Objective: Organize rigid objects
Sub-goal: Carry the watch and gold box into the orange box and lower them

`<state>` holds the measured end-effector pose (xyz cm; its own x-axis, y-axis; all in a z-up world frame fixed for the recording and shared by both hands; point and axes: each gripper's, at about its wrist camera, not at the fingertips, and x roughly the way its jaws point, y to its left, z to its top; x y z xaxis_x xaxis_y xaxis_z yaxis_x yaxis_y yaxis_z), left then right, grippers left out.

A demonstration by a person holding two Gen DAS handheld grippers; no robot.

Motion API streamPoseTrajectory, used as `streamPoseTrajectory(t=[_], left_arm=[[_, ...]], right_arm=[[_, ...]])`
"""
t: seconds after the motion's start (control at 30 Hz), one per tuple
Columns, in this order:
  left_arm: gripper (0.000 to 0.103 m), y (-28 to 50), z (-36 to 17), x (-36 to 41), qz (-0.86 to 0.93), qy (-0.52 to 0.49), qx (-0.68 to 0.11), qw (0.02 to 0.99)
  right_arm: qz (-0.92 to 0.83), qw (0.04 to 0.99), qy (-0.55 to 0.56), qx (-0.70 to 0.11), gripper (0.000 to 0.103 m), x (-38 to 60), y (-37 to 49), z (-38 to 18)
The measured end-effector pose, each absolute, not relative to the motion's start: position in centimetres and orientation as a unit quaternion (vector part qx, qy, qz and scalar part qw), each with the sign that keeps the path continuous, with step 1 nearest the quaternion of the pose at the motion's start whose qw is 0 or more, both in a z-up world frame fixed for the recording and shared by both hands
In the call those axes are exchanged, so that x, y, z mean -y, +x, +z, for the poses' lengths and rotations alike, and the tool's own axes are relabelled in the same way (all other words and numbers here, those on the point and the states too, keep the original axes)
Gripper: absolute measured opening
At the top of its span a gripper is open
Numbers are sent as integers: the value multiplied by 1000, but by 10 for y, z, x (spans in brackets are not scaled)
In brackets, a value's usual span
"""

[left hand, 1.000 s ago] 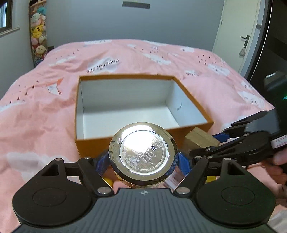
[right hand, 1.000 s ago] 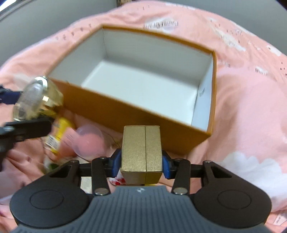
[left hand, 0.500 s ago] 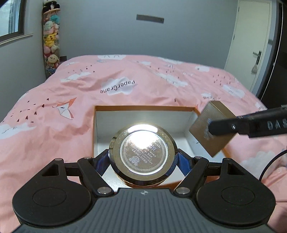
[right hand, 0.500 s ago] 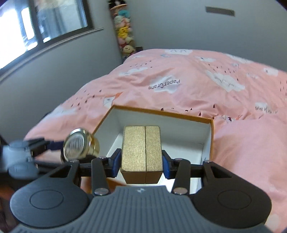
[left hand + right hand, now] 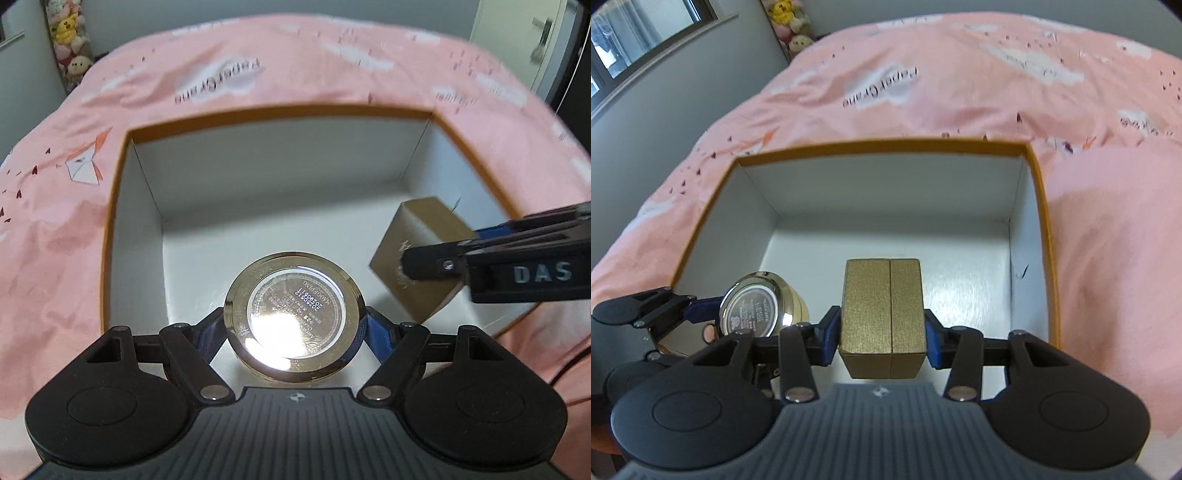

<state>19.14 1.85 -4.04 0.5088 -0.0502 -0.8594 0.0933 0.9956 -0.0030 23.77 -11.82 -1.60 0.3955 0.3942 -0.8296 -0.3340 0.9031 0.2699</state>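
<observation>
My left gripper point(image 5: 293, 325) is shut on a round gold jar point(image 5: 293, 314) with a shiny printed base facing the camera. It hangs inside the open orange box point(image 5: 280, 110) with white inner walls, over the near left part of the floor. My right gripper point(image 5: 882, 328) is shut on a small gold carton point(image 5: 882, 314) and holds it inside the same box point(image 5: 882, 146), near the front right. The carton point(image 5: 417, 254) and right gripper point(image 5: 424, 264) show at the right of the left wrist view. The jar point(image 5: 757, 306) and left gripper point(image 5: 713, 310) show at the left of the right wrist view.
The box sits on a bed with a pink printed duvet point(image 5: 221, 74). Plush toys point(image 5: 70, 37) hang at the far left wall. A white door point(image 5: 532, 37) stands at the far right. A window point(image 5: 639, 33) is on the left wall.
Both grippers have moved forward and down from above the box edge into the box, each still holding its object. The cameras now tilt down onto the box floor.
</observation>
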Motion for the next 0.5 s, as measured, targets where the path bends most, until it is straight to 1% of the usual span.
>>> streamPoseTrajectory(t=[0.13,0.33,0.5], left_arm=[[89,201,-48,-21,-33,26,-515,856],[89,209,-62,-31,-25,-8,-547,837],[89,207,-67,-38,-28,-31,-559,828]], right_arm=[[223,828,30,-514,45,116,242,-26],[232,821,29,-521,45,110,246,-31],[235,817,28,-526,45,105,246,-34]])
